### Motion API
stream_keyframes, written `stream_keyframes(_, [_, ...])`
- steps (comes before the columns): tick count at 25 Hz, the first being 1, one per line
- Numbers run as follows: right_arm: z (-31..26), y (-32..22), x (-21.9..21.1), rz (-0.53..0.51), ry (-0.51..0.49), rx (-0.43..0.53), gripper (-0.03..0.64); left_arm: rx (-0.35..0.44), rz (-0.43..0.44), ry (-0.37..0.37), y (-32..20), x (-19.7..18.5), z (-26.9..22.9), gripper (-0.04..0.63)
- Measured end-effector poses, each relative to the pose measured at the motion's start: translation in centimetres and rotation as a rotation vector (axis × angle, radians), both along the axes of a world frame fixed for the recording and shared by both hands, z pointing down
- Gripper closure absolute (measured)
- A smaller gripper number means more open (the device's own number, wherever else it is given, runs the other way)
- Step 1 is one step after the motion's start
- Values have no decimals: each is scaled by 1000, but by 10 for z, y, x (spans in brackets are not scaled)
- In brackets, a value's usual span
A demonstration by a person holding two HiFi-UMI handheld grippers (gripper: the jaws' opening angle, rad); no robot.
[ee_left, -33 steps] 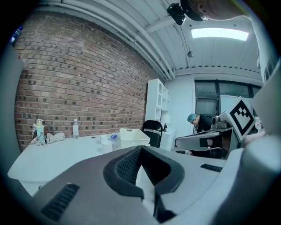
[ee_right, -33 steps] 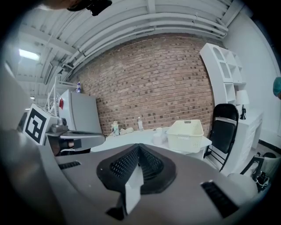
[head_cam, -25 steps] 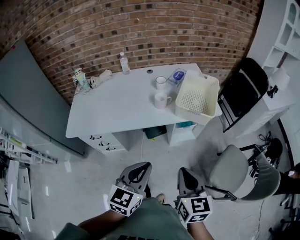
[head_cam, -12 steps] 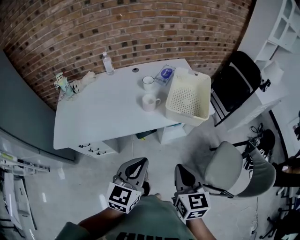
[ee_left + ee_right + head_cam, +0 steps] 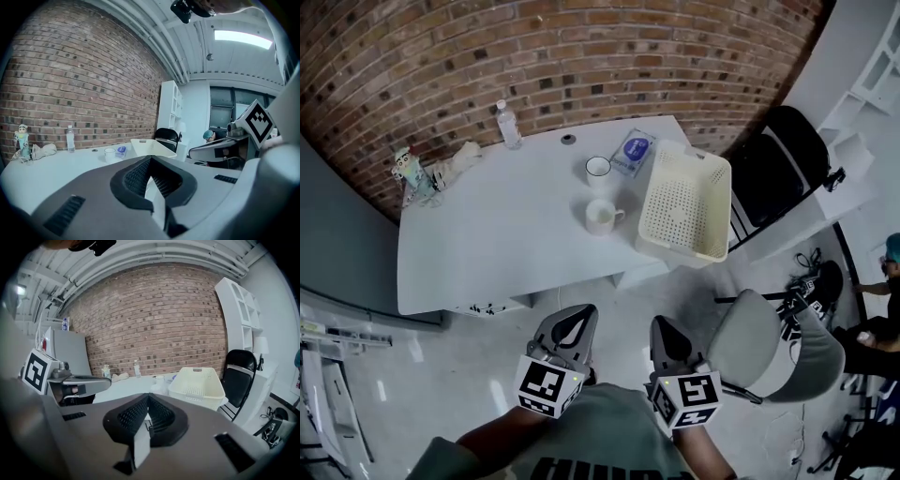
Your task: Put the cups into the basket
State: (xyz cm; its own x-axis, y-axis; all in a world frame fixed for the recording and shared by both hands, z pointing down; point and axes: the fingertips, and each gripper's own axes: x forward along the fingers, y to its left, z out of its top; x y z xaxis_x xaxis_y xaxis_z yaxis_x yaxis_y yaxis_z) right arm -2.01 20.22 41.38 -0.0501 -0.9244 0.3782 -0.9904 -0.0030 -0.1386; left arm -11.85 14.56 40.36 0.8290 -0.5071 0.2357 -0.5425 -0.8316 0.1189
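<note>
Both pairs of jaws are pressed together with nothing between them. The left gripper (image 5: 150,158) and the right gripper (image 5: 148,396) are empty. They sit side by side, low at the person's waist, each pointing forward and slightly down toward the white table (image 5: 487,244).

Well ahead of the fingertips, past the table's near edge, stands the handled mug (image 5: 600,217). Just beyond it is the dark-rimmed cup (image 5: 598,169). The cream perforated basket (image 5: 649,208) sits to the right of both cups, closer to the right gripper's line.

The cups look ceramic, so probably stiff, smooth, fairly heavy for their size, and likely to chip if knocked or dropped. A pinch across the rim wall seems safest. The mug's handle, which points toward the basket, is another option. The jaws would have to open first.
</note>
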Motion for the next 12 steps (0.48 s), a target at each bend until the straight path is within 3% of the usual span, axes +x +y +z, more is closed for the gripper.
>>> stream_keyframes(12, [-16, -63, 1, 41, 36, 21, 604, 20, 48, 26, -66, 1, -5, 588])
